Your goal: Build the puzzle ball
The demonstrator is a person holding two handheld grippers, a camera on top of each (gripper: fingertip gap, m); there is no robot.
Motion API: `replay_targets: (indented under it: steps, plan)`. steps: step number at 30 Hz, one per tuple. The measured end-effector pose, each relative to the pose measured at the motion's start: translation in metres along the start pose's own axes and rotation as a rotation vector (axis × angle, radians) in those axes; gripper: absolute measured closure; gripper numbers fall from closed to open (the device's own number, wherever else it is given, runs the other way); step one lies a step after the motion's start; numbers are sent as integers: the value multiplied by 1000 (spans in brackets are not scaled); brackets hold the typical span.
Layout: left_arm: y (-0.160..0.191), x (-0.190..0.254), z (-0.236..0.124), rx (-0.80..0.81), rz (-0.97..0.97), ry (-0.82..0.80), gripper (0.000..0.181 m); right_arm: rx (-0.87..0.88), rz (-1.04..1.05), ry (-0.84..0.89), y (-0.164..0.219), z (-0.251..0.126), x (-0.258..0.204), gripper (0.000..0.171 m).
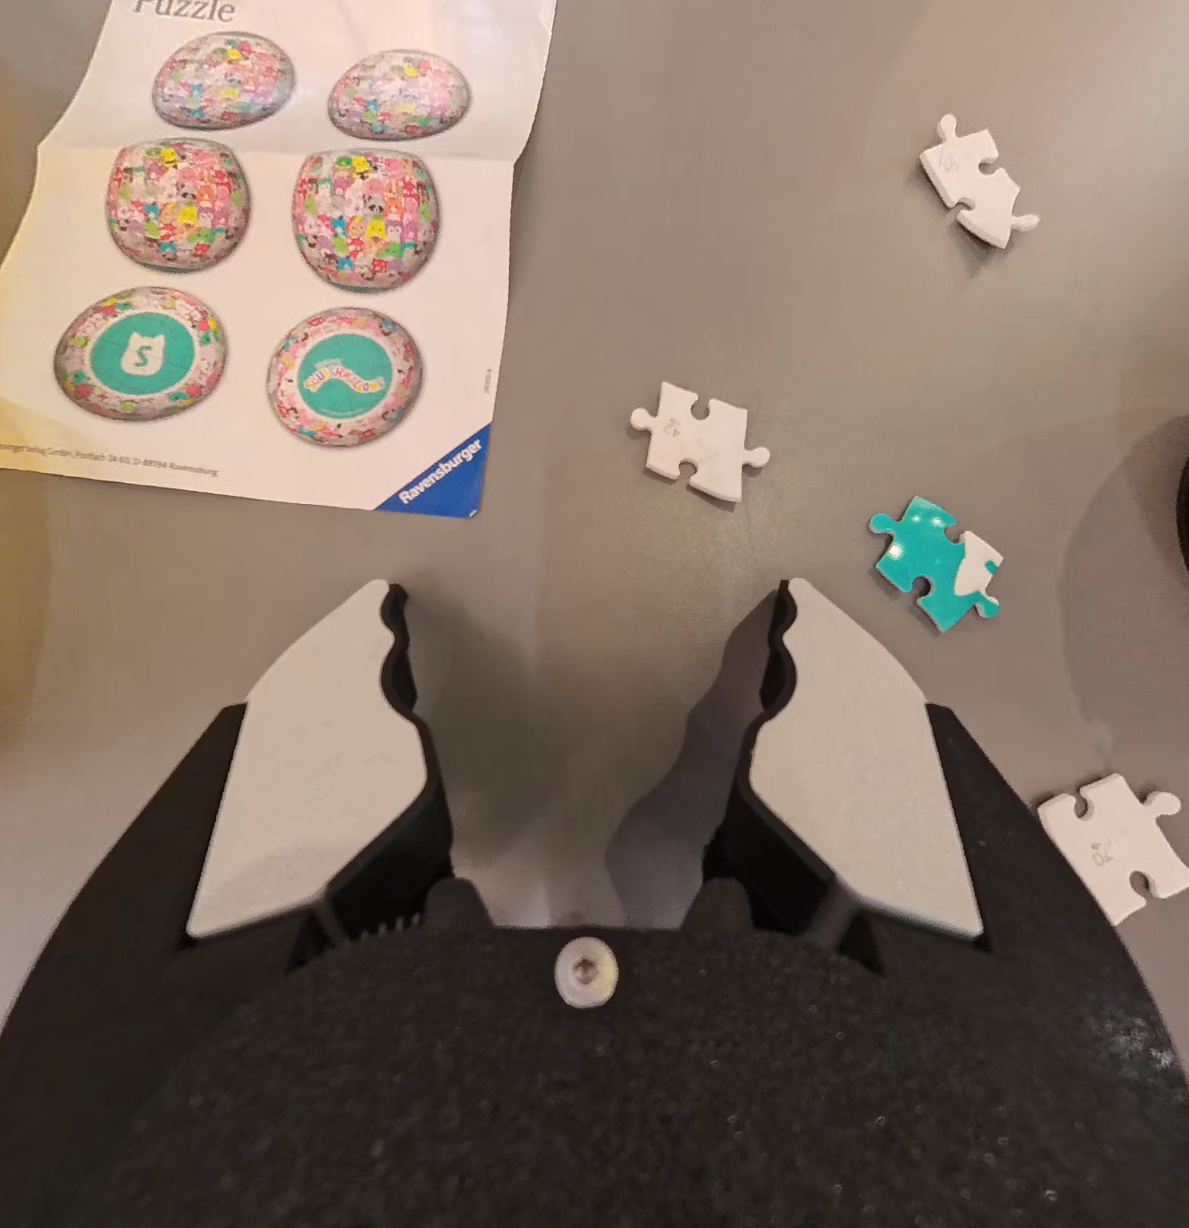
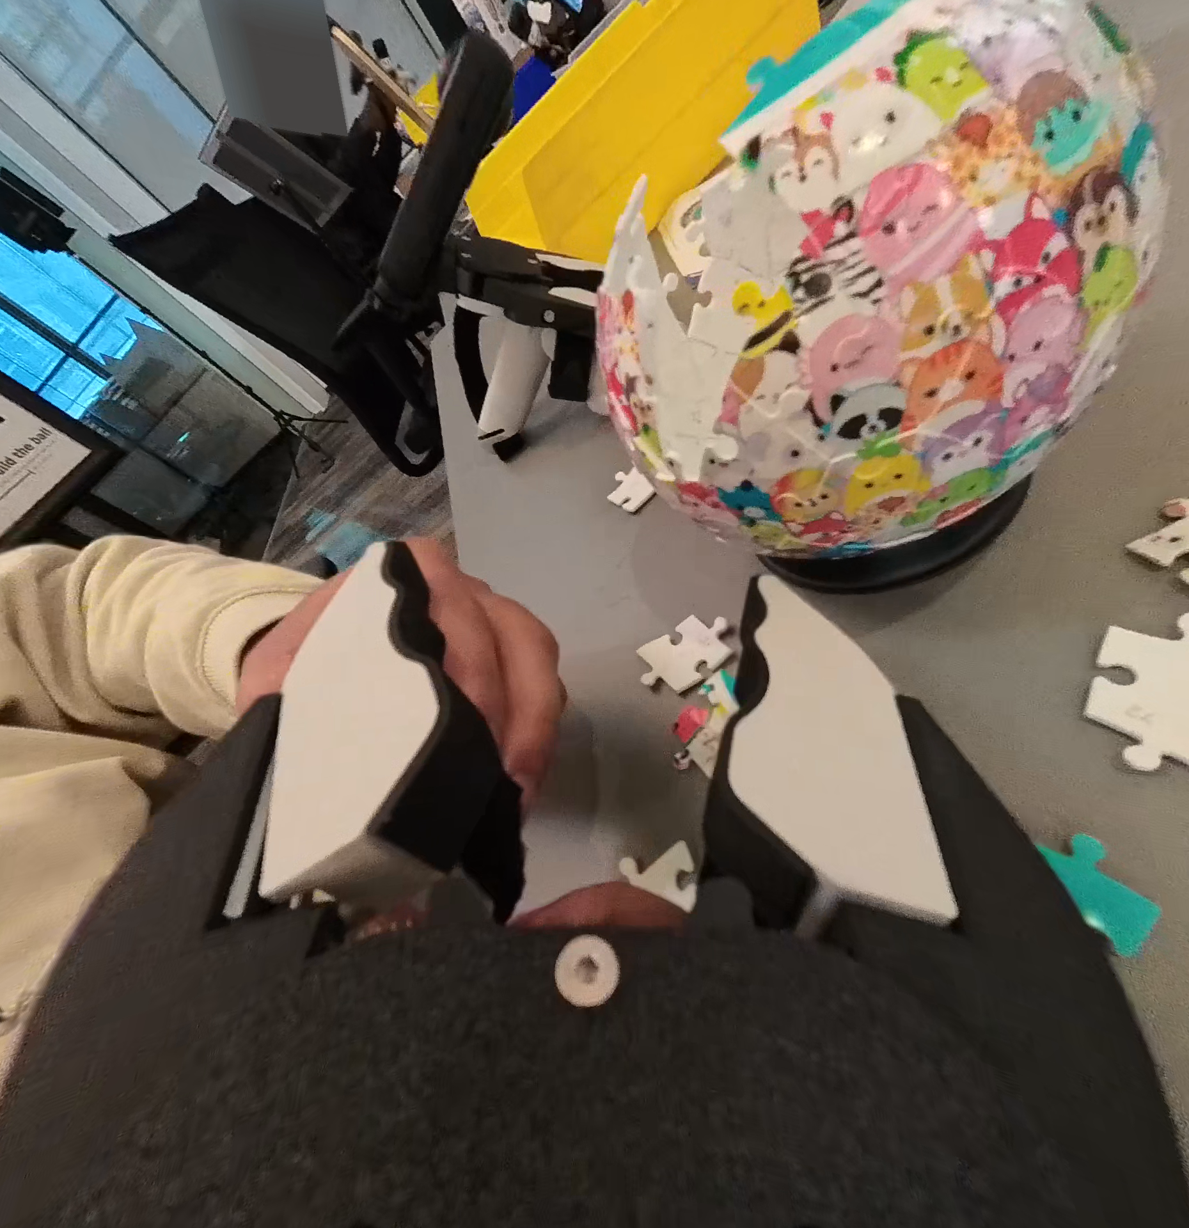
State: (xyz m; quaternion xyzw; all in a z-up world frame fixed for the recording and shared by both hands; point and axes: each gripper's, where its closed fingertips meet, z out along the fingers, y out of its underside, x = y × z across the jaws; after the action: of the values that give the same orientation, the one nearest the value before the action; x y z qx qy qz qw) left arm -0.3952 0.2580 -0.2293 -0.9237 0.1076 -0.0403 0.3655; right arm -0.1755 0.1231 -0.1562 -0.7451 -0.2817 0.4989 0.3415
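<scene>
Between picks: your left gripper (image 1: 588, 591) and right gripper (image 2: 571, 565) both hung spread and empty over the grey table (image 1: 645, 266). Puzzle ball (image 2: 910, 299) sat part-built on its black stand w/ a gap. Next, probably: grab the teal piece (image 1: 930, 565), needing an edge grip.

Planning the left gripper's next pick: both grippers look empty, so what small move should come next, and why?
Probably ease the open left gripper forward and right toward the teal puzzle piece. It lies face up, apart from its neighbours on the grey table, and the puzzle ball shows teal at its unfinished top.
</scene>
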Motion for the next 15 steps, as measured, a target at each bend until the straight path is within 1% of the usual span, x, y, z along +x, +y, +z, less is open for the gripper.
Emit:
replay_targets:
  steps: [1, 3, 4, 6, 8, 10, 12, 15]
  plan:
    - [0, 0, 0, 0, 0, 0, 79, 11, 3, -28, -1, 0, -7, 92]
    - [0, 0, 0, 0, 0, 0, 79, 4, 35, -50, -1, -1, -14, 94]
    - [0, 0, 0, 0, 0, 0, 79, -9, 38, -63, 0, -1, -20, 97]
    - [0, 0, 0, 0, 0, 0, 79, -23, 11, -36, 1, -2, -24, 95]
    - [0, 0, 0, 0, 0, 0, 79, -17, 20, -29, 2, -3, -27, 102]
    - [0, 0, 0, 0, 0, 0, 79, -4, 46, -44, 1, -3, -29, 99]
    - [0, 0, 0, 0, 0, 0, 79, -1, 50, -52, 1, -3, -28, 100]
    - [0, 0, 0, 0, 0, 0, 79, 5, 57, -21, 2, -1, -18, 102]
